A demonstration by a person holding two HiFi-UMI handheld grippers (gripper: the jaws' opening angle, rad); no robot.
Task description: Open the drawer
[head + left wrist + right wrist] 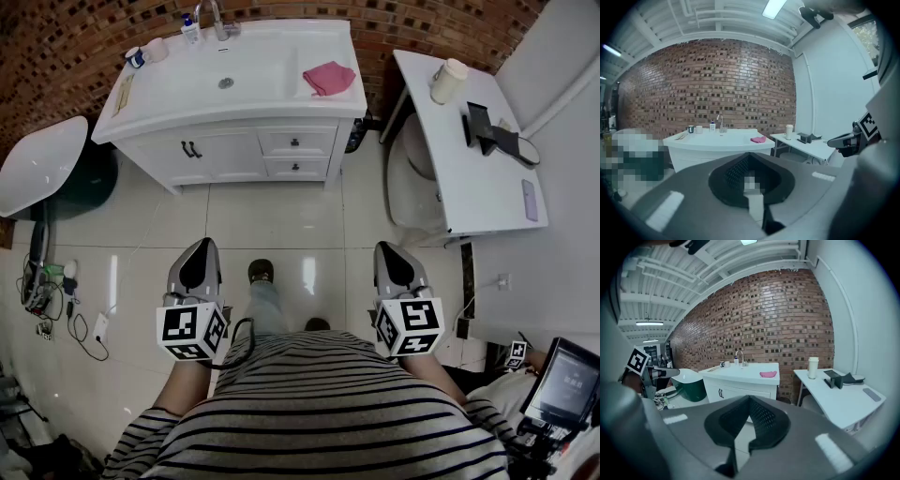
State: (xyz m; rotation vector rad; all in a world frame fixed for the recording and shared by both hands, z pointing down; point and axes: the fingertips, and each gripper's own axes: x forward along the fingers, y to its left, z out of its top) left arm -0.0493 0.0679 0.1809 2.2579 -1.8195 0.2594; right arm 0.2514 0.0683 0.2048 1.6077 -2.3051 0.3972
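Observation:
A white vanity cabinet (159,112) stands against the brick wall, well ahead of me across the tiled floor. Two small drawers sit one above the other at its right front, the upper drawer (295,142) over the lower drawer (295,168); both look closed. My left gripper (202,242) and right gripper (388,246) are held side by side low over the floor, far from the cabinet. Both point toward it, shut and holding nothing. The left gripper's (749,154) own view shows the vanity (717,140) far off. The right gripper's (749,397) view shows the vanity (736,377) too.
A pink cloth (329,78), a faucet (214,19) and cups lie on the vanity top. A white side table (450,187) at the right carries a cup (448,80) and a black item (489,131). A green and white tub (47,169) and floor cables (56,300) are at the left.

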